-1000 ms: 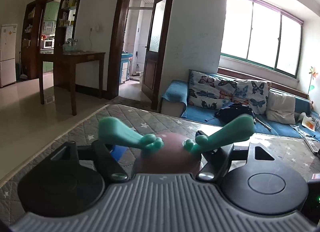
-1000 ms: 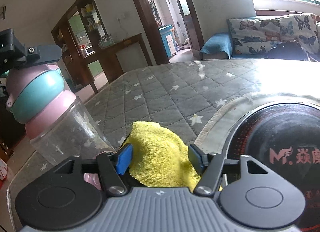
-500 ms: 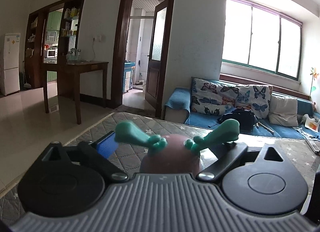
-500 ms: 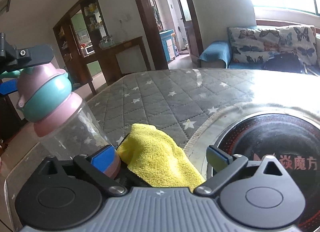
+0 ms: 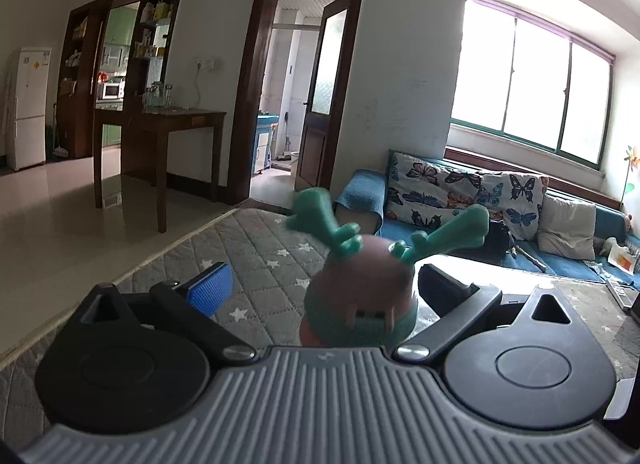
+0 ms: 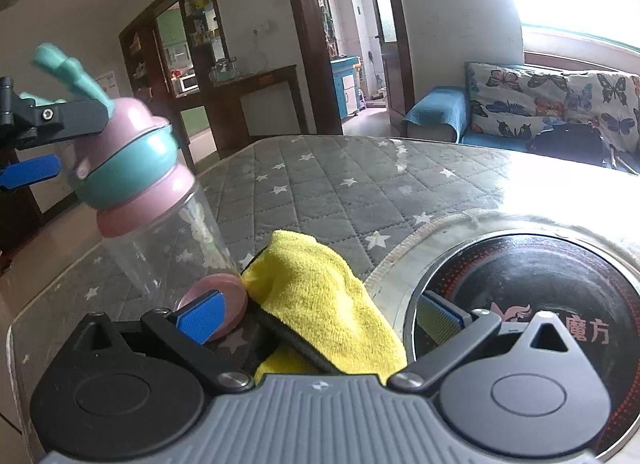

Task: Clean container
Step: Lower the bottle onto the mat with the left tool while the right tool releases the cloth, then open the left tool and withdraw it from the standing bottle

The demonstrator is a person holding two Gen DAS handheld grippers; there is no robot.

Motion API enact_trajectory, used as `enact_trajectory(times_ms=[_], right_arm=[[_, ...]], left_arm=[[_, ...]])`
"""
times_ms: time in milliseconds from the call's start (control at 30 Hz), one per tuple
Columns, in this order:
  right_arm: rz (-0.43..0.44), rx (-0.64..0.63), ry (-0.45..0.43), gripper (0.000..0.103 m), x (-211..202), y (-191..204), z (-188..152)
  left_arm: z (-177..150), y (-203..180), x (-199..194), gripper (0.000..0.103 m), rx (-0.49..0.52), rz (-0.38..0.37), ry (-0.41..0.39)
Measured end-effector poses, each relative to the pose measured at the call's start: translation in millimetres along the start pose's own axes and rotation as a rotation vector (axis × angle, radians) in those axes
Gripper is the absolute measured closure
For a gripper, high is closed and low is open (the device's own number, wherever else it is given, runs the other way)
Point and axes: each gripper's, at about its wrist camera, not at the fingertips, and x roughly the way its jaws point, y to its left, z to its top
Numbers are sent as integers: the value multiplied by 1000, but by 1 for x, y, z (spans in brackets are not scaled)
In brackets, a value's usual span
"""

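The container (image 6: 160, 204) is a clear bottle with a pink and teal lid topped by teal antlers (image 5: 444, 236), and it stands on the grey star-quilted bench (image 6: 340, 184) near its left edge as the right wrist view shows it. The left hand-held gripper (image 5: 324, 288) sits level with the lid: the lid lies between its two fingers, which have just been opening and now stand spread wide, the blue pad (image 5: 210, 288) well off to the left of the lid and the dark pad on the right just beside it, with neither pressing on it. In the right wrist view the same left hand-held gripper (image 6: 28, 144) comes in from the left edge, its black finger crossing in front of the antlers at the top of the lid. The right hand-held gripper (image 6: 316, 316) is low over the bench with its jaws also just opened and spread; a yellow cloth (image 6: 320, 304) lies loose between them, free of both pads. The pink base of the container is just beside the left blue pad of this hand-held gripper and touches the cloth's left edge. To the right of the cloth, a round black induction cooker (image 6: 540, 304) rests on the bench.
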Motion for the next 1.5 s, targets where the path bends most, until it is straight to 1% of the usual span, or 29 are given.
enact_trajectory(times_ms=[200, 300, 500, 667, 833, 1033, 1167, 1333, 1500], right_arm=[[4, -42, 7, 0, -11, 4, -6], [9, -62, 16, 0, -17, 4, -10], [11, -120, 40, 0, -28, 7, -23], [13, -154, 62, 0, -35, 8, -38], [-4, -188, 84, 0, -38, 4, -52], [3, -157, 109, 0, -34, -8, -64], [-5, -158, 122, 0, -31, -12, -70], [1, -162, 123, 0, -31, -14, -75], [3, -154, 99, 0, -34, -18, -73]], left_arm=[[-9, 11, -22, 0, -40, 11, 4], [-19, 16, -32, 0, -28, 33, 21], [-43, 18, -44, 0, -23, 64, 102], [-64, 23, -47, 0, -66, 75, 188], [-83, 22, -47, 0, -40, 116, 229], [-101, 32, -38, 0, -83, 151, 272], [-106, 34, -29, 0, -88, 172, 284], [-109, 39, -27, 0, -104, 177, 289], [-113, 38, -20, 0, -98, 182, 301]])
